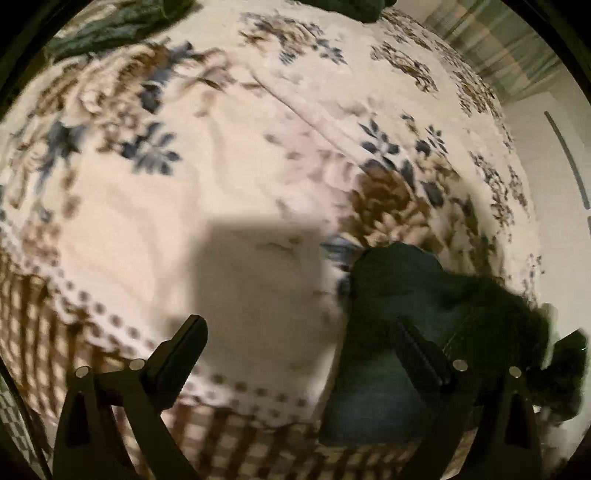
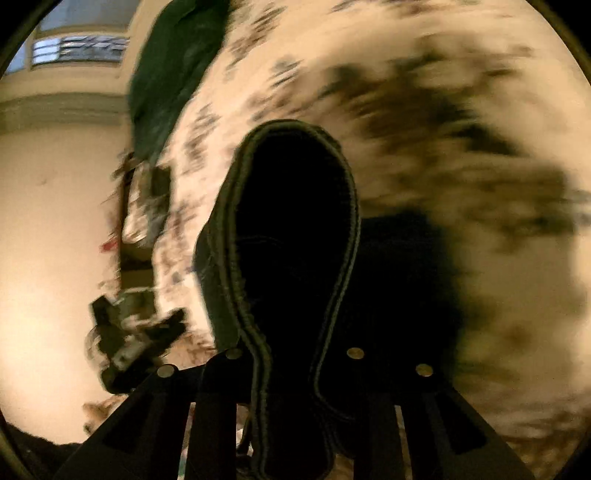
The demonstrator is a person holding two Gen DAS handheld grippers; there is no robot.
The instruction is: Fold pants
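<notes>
The dark denim pants (image 1: 391, 332) lie bunched on the floral bedspread (image 1: 229, 155) at the lower right of the left wrist view. My left gripper (image 1: 299, 332) is open and empty above the bed; its right finger (image 1: 417, 354) is over the pants' edge. My right gripper (image 2: 291, 373) is shut on the pants' hem (image 2: 295, 240), which loops open, dark inside, above the bed. The right wrist view is blurred by motion.
Green clothing (image 1: 110, 26) lies at the far side of the bed, with another dark green piece (image 2: 166, 81) near the bed's edge. A cream wall (image 2: 48, 221) and window (image 2: 77, 48) are on the left. Small cluttered items (image 2: 136, 332) sit beside the bed.
</notes>
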